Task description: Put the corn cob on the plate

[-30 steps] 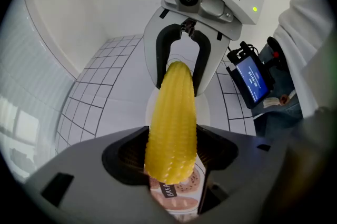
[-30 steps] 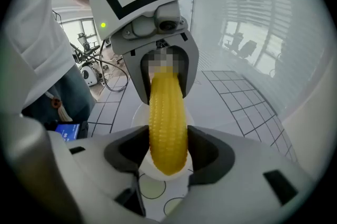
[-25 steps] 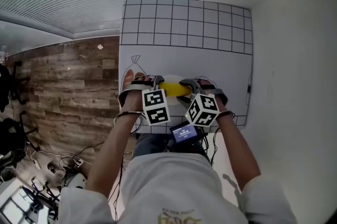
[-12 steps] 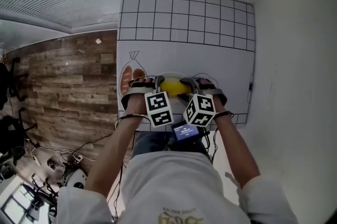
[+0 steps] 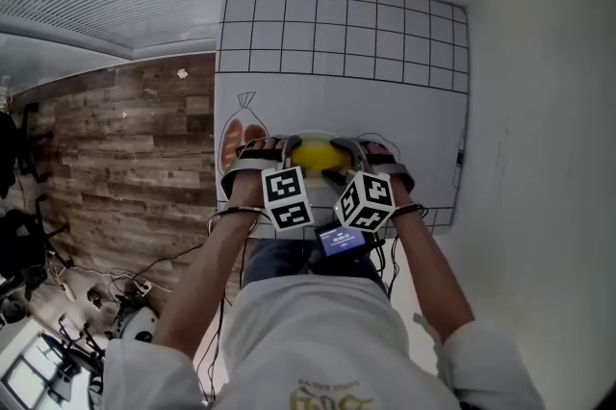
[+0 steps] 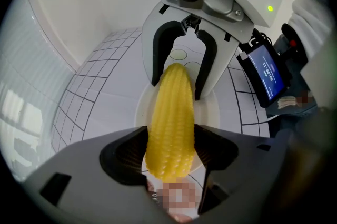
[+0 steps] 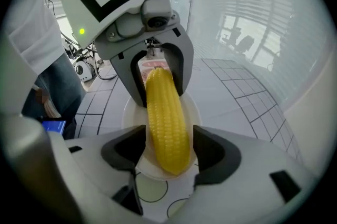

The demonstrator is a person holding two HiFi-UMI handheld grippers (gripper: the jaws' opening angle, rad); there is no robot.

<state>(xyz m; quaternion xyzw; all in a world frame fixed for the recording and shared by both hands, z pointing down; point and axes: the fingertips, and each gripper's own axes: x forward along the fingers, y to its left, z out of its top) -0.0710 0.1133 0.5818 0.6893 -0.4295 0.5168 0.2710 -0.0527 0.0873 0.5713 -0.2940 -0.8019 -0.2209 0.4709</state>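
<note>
**A:** Where does the corn cob (image 6: 169, 123) lie against the jaws?

**B:** It lies lengthwise between the two grippers, over the plate (image 6: 140, 108). One end sits between the jaws of the left gripper (image 6: 169, 153), which are clamped on it. The other end lies between the jaws of the right gripper (image 7: 168, 150). Those jaws are opening, and a thin gap shows on one side of the cob.

**A:** Does it rest on the plate?

**B:** No view settles that. It hangs just above the plate or touches it.

**A:** What is the count?

**B:** There is one corn cob, one plate and two grippers. There are also two marker cubes (image 5: 287, 198), one small screen (image 6: 266, 73) and one packet (image 5: 241, 140).

**A:** What does one view give that another lacks?

**B:** Only the head view shows both hands side by side at the near edge of the gridded table (image 5: 337, 33), with the packet just left of the plate. The left gripper view alone shows the lit screen, off to the right beside the person. The right gripper view alone shows printed circles (image 7: 152, 189) on the table below the plate's near rim.
</note>
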